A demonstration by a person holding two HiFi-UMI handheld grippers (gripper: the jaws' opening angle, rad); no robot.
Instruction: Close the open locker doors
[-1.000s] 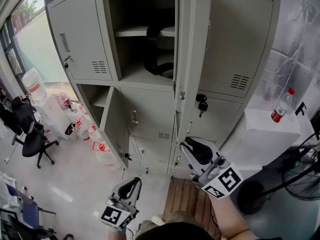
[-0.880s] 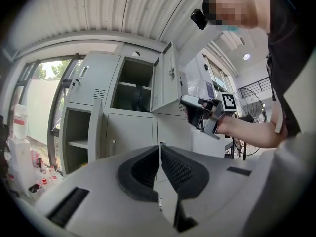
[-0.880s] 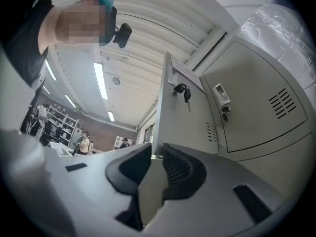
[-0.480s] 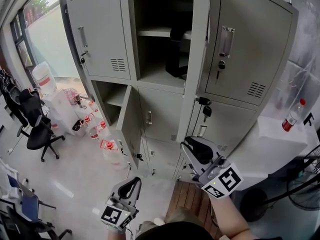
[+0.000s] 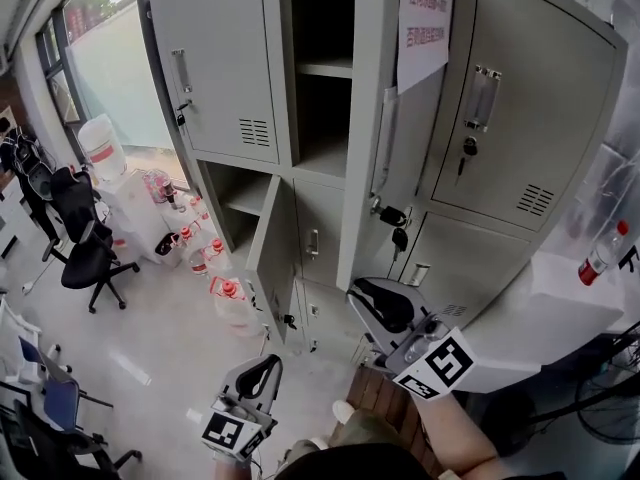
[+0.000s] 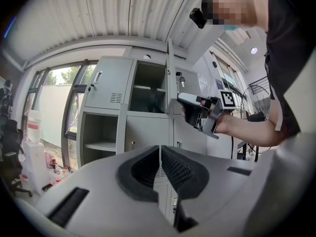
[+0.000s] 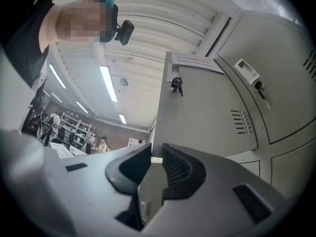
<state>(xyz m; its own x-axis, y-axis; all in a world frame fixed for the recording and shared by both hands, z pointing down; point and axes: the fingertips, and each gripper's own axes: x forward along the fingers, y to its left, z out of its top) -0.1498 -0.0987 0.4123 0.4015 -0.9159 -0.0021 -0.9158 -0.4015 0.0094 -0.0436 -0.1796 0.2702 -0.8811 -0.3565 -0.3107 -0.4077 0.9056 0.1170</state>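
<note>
The upper locker door (image 5: 362,168) is standing edge-on, swung out from its compartment; its free edge is being clamped between the jaws of the right gripper (image 5: 378,305). The left gripper (image 5: 258,374) is being held low and well apart, jaws pressed together on nothing; a lower door (image 5: 270,258) is hanging ajar.

The locker cabinet (image 5: 225,63) and its open locker door (image 5: 365,168) are being shown in pale grey. A white notice (image 5: 425,13) is being shown with red print. The left gripper (image 5: 262,368) and right gripper (image 5: 372,298) are being seen in light grey with black pads (image 5: 388,310) and black-and-white square markers (image 5: 437,365).
</note>
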